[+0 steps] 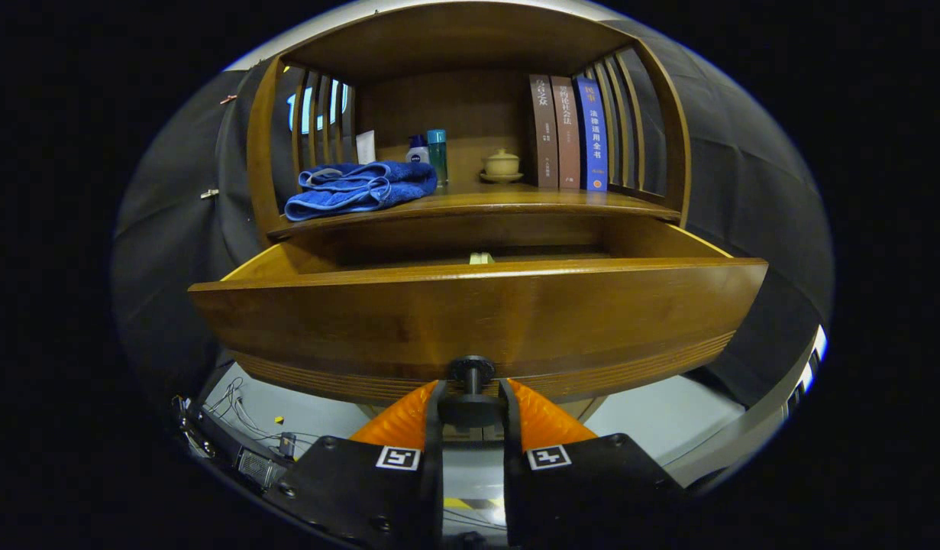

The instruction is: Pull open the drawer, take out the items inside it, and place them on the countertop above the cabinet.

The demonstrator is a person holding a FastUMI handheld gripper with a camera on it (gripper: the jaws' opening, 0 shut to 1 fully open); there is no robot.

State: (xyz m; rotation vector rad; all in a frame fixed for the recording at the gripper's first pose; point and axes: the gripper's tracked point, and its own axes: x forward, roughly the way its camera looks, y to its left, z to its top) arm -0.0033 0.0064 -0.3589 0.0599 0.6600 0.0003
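1. Gripper (471,397), bottom centre of the frame: two fingers (408,416) closed on the knob (472,372), one pressing each side.
2. Knob: dark, round, on a short stem, fixed at the lower middle of the drawer front.
3. Drawer (477,313), centre of the frame: wooden, pulled well out of the cabinet; broad front panel with grooved lines along its bottom edge. The inside is mostly hidden behind the front panel.
4. Item (481,258), just above the middle of the drawer's top edge: small, pale, inside the drawer; kind cannot be told.
5. Desk (515,200), above the drawer: wooden top of the cabinet, enclosed by a hutch (454,34) with slatted sides.
6. Towel (359,187), upper left on the desk: blue, folded, near the front edge.
7. Bottles (428,149), behind the towel: two, standing side by side.
8. Cup (502,164), middle of the desk, towards the back: cream, lidded, on a saucer.
9. Books (569,131), upper right: three upright, two brown and one blue, against the right slats.
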